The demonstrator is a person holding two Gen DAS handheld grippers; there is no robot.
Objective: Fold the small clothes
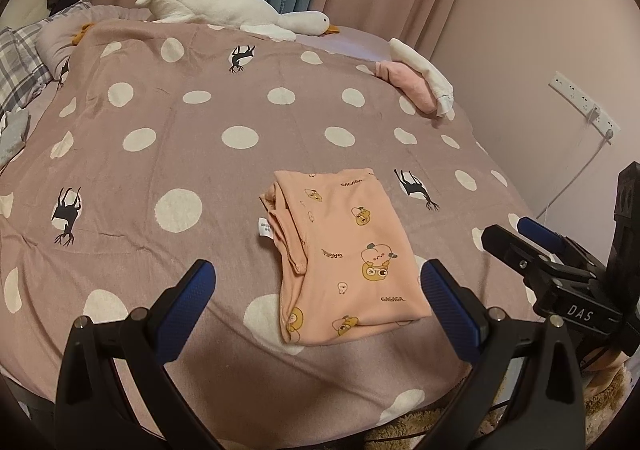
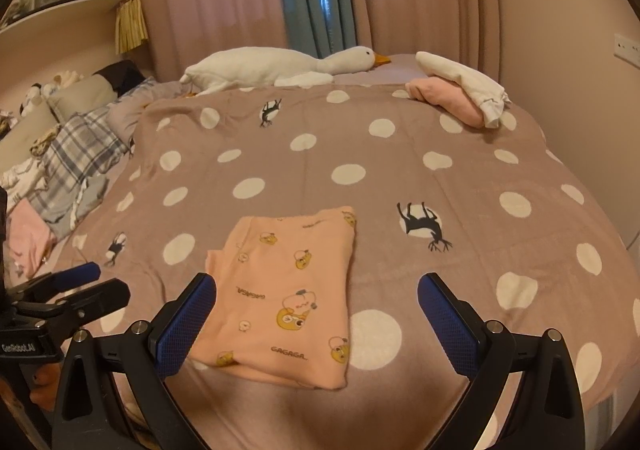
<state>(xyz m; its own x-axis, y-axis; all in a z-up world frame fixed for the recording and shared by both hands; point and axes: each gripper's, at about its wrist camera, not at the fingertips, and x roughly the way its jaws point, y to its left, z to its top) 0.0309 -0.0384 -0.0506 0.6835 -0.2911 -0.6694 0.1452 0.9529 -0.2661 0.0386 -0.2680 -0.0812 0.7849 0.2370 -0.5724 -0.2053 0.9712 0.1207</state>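
A small peach garment [image 1: 340,250] with cartoon prints lies folded into a rough rectangle on the polka-dot blanket [image 1: 180,138], near the bed's front edge. Its white label sticks out at the left side. My left gripper [image 1: 316,302] hovers open just in front of it, holding nothing. In the right wrist view the same garment [image 2: 280,298] lies flat between and beyond the spread fingers of my right gripper [image 2: 316,314], which is open and holds nothing. The right gripper [image 1: 520,238] also shows at the right edge of the left wrist view, and the left gripper [image 2: 86,282] at the left edge of the right wrist view.
A white goose plush [image 2: 280,64] lies along the far edge of the bed. Folded pink and white clothes [image 2: 460,94] are stacked at the far right corner. Pillows and a plaid cover [image 2: 80,146] crowd the left side. A wall socket with a cable [image 1: 592,110] is on the right wall.
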